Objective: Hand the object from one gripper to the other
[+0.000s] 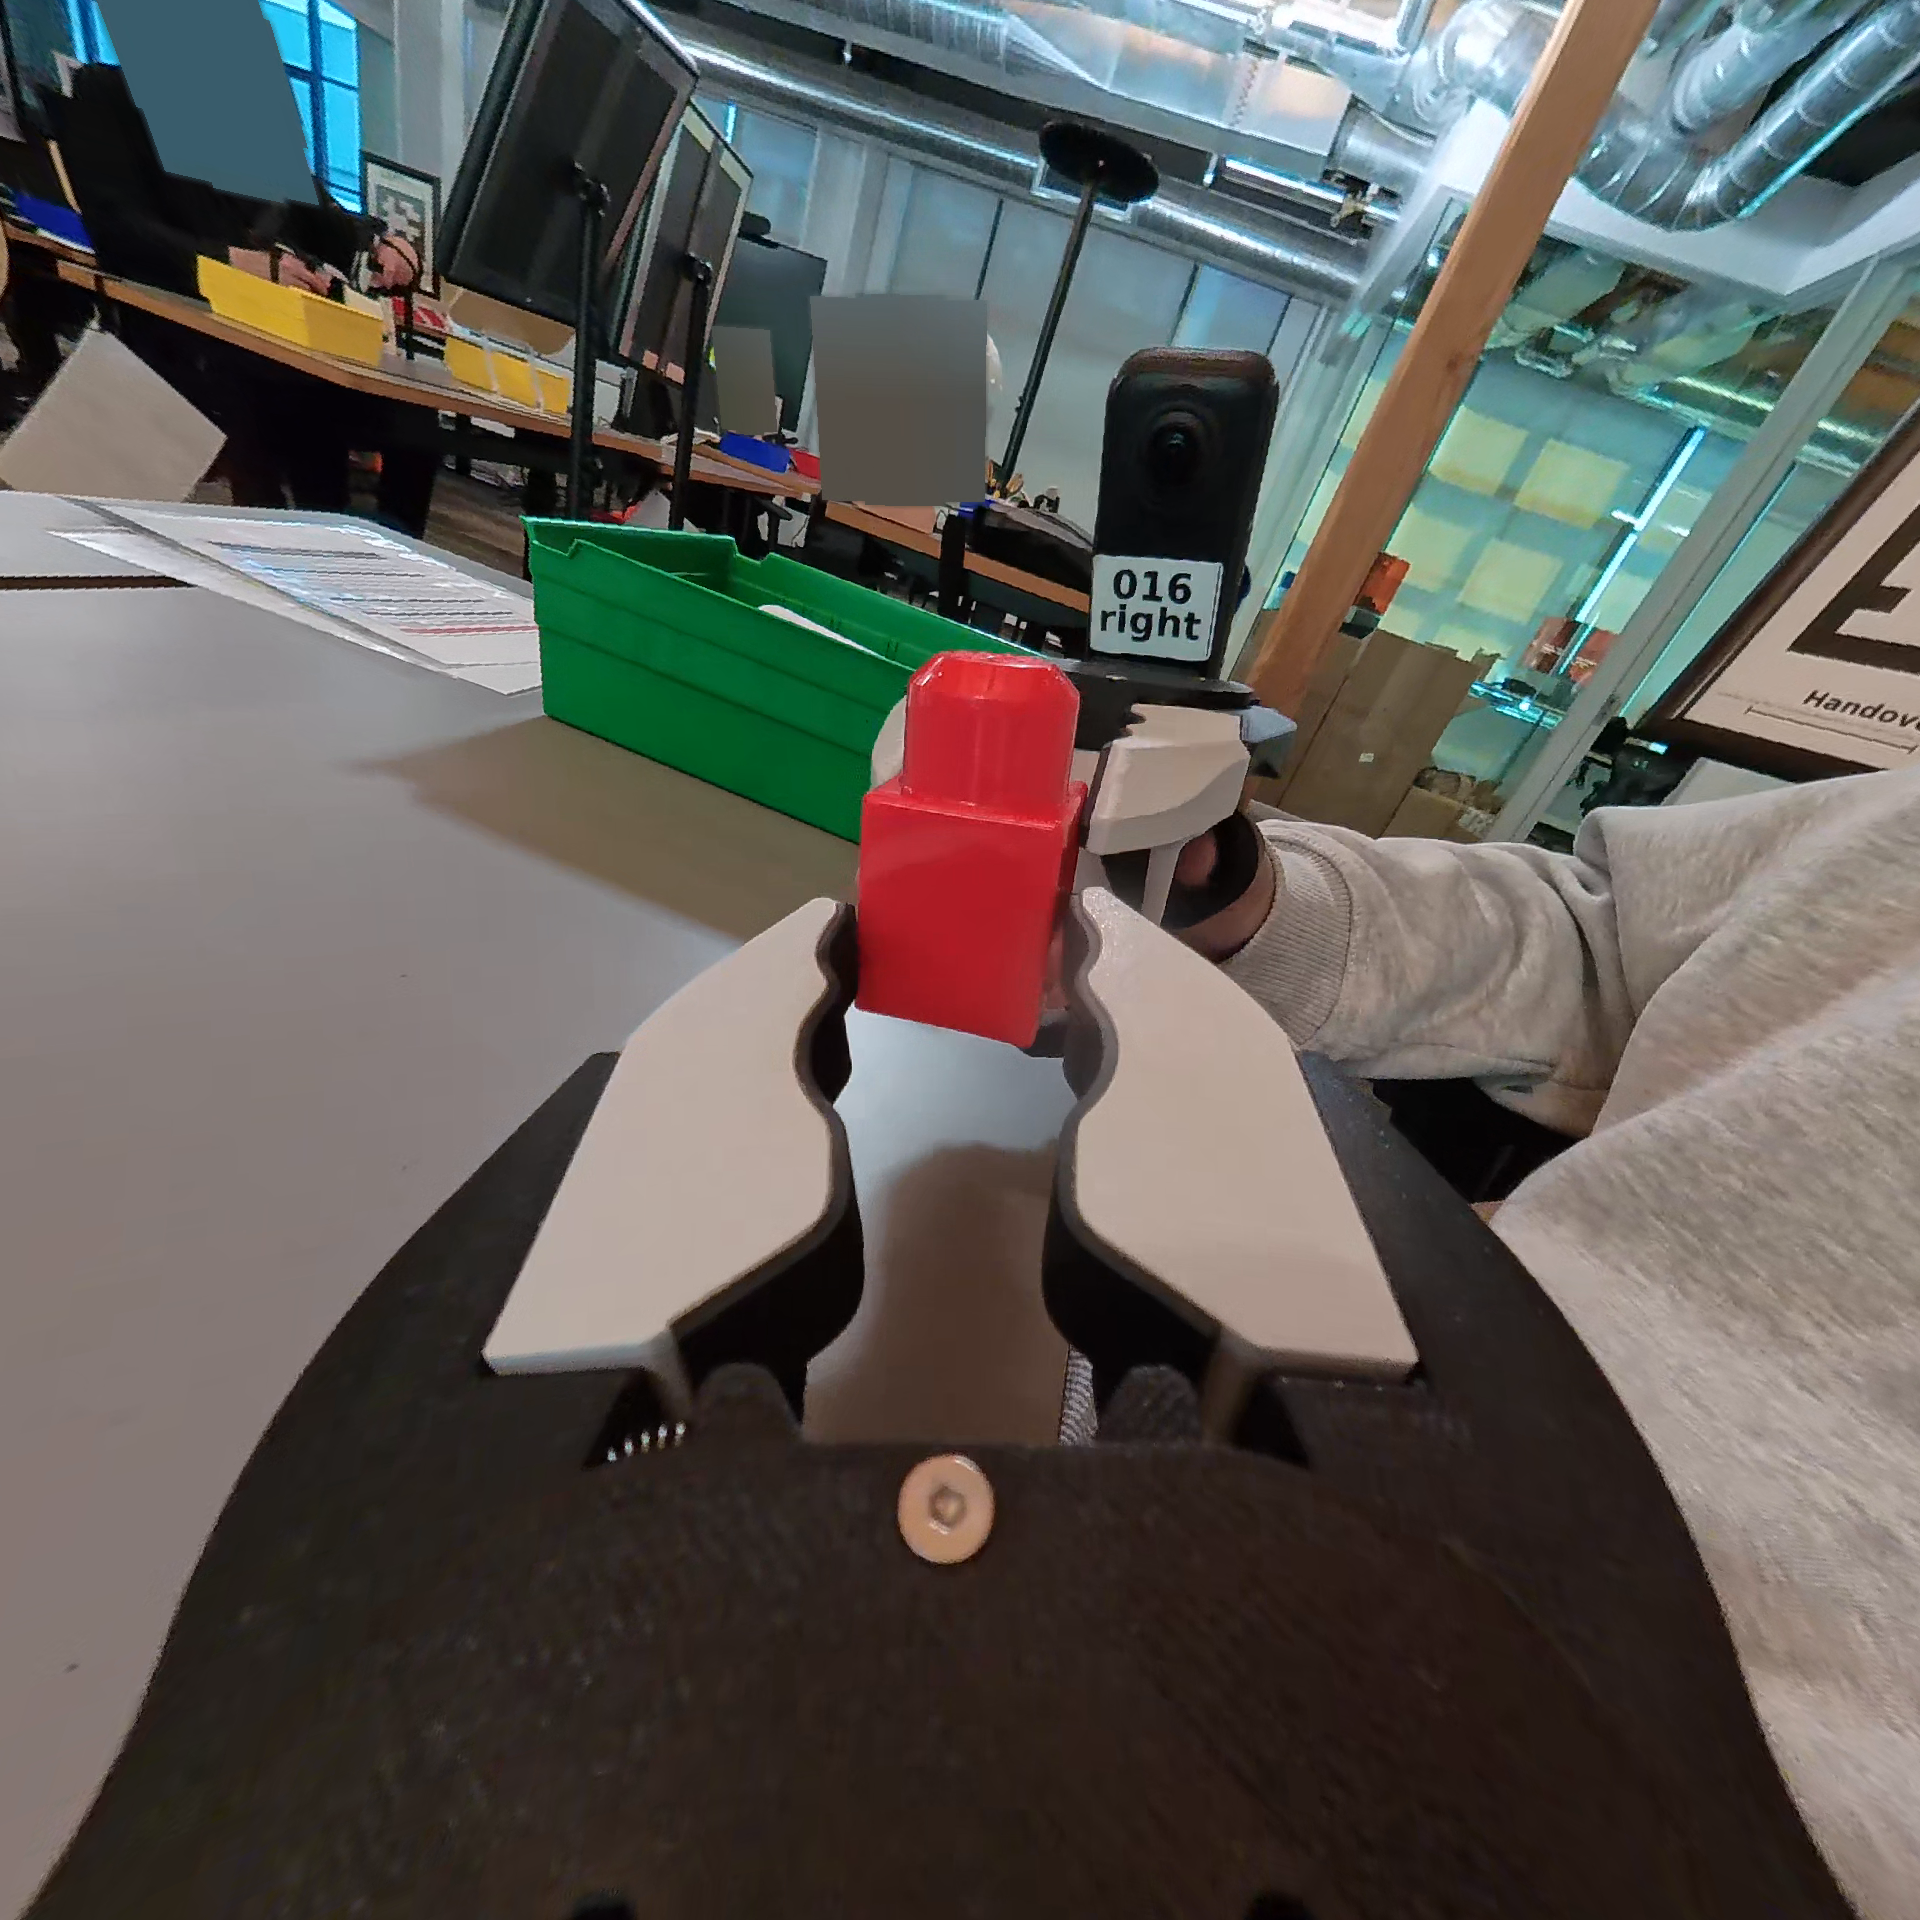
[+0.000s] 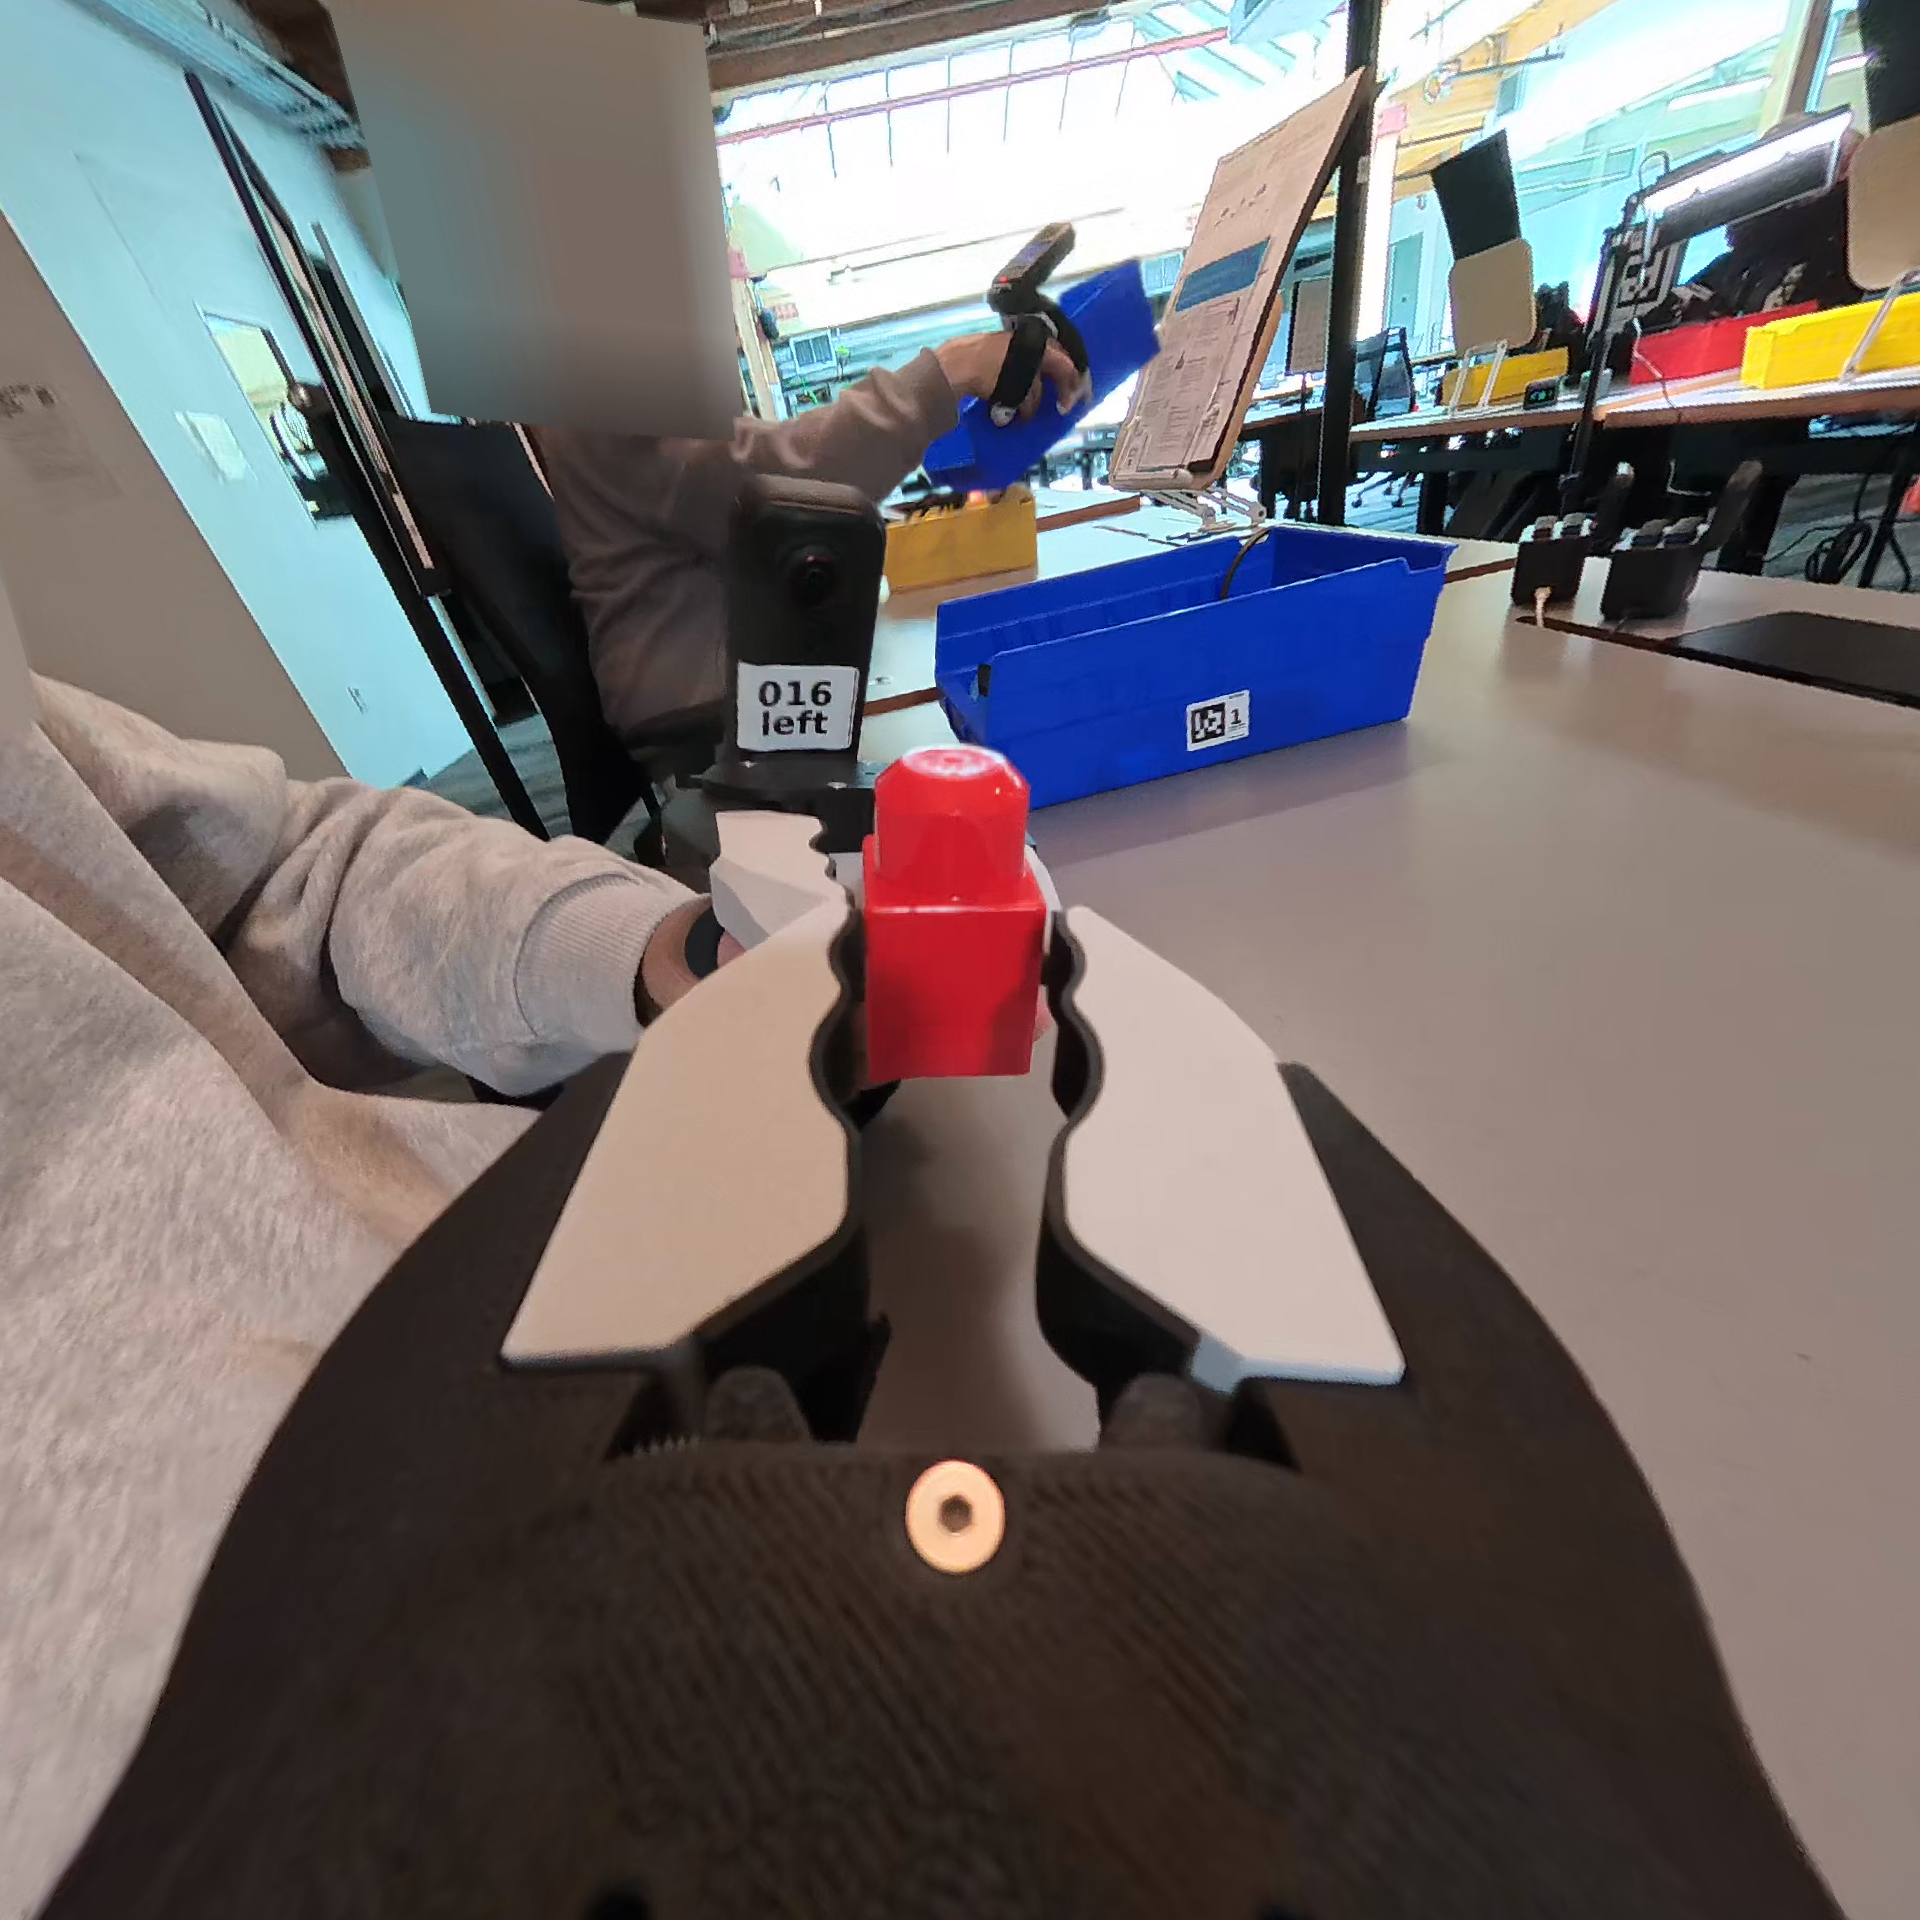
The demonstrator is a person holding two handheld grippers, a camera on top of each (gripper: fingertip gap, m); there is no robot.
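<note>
The red toy block [image 1: 961, 894] has a square bottom and a round knob on top. It is up in the air above the grey worktop [image 1: 260, 883], standing straight, right between the two tongs.

The left tongs [image 1: 961, 966] have their tips on both sides of the block's square part. The right tongs [image 2: 951, 987] reach in from the other way and their tips sit on both sides of the same square part too. Both look pressed against the block, so both seem to be pinching it at once. From these views I cannot tell which one is squeezing harder.

So this looks like the middle of the hand-over, the bit where both hold on. Next, one pair of tongs has to let go and back away slowly. The other must keep a tight pinch, or the block could tip or drop onto the worktop.

A green bin [image 1: 707, 665] sits on the worktop behind the block on one side. A blue bin [image 2: 1195, 665] sits on the other side.
</note>
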